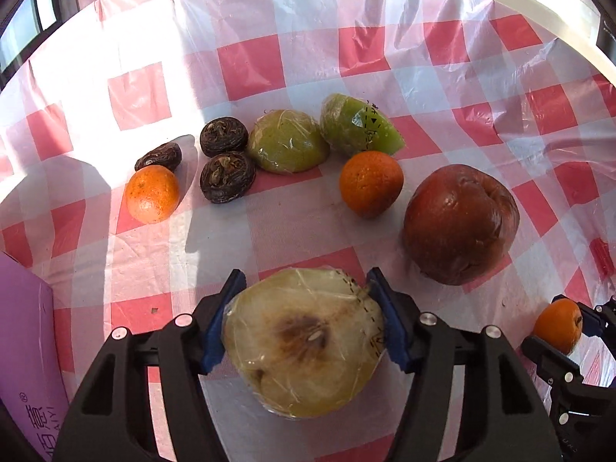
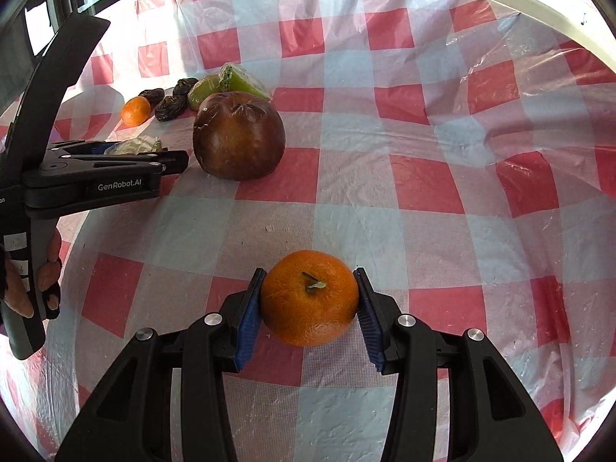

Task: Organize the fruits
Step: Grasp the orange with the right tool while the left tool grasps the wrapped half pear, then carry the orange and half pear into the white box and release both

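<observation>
The left hand-held gripper [image 1: 304,321] grips a wrapped half fruit [image 1: 304,342] by its sides, cut face up, low over the checked surface [image 1: 423,57]; the right hand-held gripper [image 2: 310,304] clamps an orange [image 2: 310,298] likewise; gripping across the widest part likely keeps round fruit from slipping; 2 oranges [image 1: 153,193], 3 dark fruits [image 1: 227,177], 2 green halves [image 1: 287,142] and an apple [image 1: 460,223] lie clustered beyond, apparently awaiting sorting.

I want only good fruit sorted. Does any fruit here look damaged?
Yes. The big red apple is wrinkled and dented around its top. The wrapped half fruit in the left gripper has a brown stain at its core.
</observation>
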The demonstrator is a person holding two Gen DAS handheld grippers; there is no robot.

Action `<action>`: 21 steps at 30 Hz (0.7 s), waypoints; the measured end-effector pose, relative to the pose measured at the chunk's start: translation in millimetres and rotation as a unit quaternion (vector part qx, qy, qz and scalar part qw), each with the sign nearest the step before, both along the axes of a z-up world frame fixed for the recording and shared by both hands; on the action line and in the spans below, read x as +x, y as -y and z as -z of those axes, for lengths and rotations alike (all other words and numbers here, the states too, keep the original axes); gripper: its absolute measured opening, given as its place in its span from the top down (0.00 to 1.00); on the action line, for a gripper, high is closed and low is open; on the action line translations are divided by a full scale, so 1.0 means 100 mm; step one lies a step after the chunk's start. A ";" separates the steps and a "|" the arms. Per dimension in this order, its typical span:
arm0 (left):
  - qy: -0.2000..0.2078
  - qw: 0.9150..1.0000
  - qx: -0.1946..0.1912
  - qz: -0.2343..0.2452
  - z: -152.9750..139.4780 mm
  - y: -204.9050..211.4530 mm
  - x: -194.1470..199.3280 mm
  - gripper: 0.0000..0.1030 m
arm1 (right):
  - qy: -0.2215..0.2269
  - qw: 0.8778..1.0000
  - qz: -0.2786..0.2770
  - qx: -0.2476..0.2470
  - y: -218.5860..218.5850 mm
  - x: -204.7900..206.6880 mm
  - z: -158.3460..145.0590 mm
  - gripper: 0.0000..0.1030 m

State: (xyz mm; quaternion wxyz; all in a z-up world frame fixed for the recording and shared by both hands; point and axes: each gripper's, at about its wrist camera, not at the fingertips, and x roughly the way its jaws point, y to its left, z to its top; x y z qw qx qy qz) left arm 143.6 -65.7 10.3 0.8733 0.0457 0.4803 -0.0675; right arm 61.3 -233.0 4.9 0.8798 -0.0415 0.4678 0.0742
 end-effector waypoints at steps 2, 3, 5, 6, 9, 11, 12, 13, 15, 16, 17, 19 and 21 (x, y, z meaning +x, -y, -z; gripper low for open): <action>-0.017 1.000 -0.004 -0.015 0.00 -0.02 -0.16 0.37 | -0.005 1.000 0.003 0.000 0.00 0.00 0.00 0.56; -0.026 0.999 -0.001 -0.018 -0.01 -0.01 -0.24 0.37 | -0.009 1.000 0.004 0.001 0.00 0.00 -0.01 0.56; -0.045 0.999 0.008 -0.016 0.00 -0.01 -0.47 0.37 | -0.016 1.000 0.004 0.008 0.00 -0.04 -0.02 0.56; -0.049 0.999 0.018 -0.013 0.01 0.01 -0.55 0.37 | -0.019 1.000 0.001 0.010 0.00 -0.08 -0.03 0.56; -0.066 0.997 0.034 -0.007 0.00 0.00 -0.78 0.37 | -0.032 0.999 -0.012 0.009 -0.04 -0.20 -0.02 0.56; -0.076 0.997 0.033 -0.010 0.00 -0.03 -0.89 0.37 | -0.039 0.999 -0.018 0.012 -0.08 -0.30 -0.04 0.56; -0.078 0.996 0.033 -0.013 0.00 -0.05 -0.94 0.37 | -0.040 0.999 -0.019 0.013 -0.10 -0.34 -0.05 0.56; -0.081 0.996 0.034 -0.014 0.00 -0.06 -0.98 0.37 | -0.040 0.999 -0.023 0.014 -0.12 -0.38 -0.07 0.56; -0.087 0.995 0.038 -0.009 -0.01 -0.09 -1.07 0.37 | -0.040 0.999 -0.031 0.013 -0.20 -0.44 -0.10 0.56; -0.088 0.995 0.040 -0.005 -0.02 -0.09 -1.12 0.37 | -0.040 0.999 -0.034 0.012 -0.23 -0.47 -0.11 0.56; -0.086 0.996 0.039 0.000 -0.04 -0.10 -1.16 0.37 | -0.041 0.998 -0.036 0.013 -0.27 -0.49 -0.12 0.56; -0.079 0.996 0.031 0.007 -0.09 -0.13 -1.21 0.37 | -0.047 0.998 -0.032 0.016 -0.33 -0.52 -0.12 0.56; -0.075 0.997 0.021 0.013 -0.17 -0.15 -1.25 0.37 | -0.054 0.998 -0.024 0.015 -0.37 -0.54 -0.13 0.56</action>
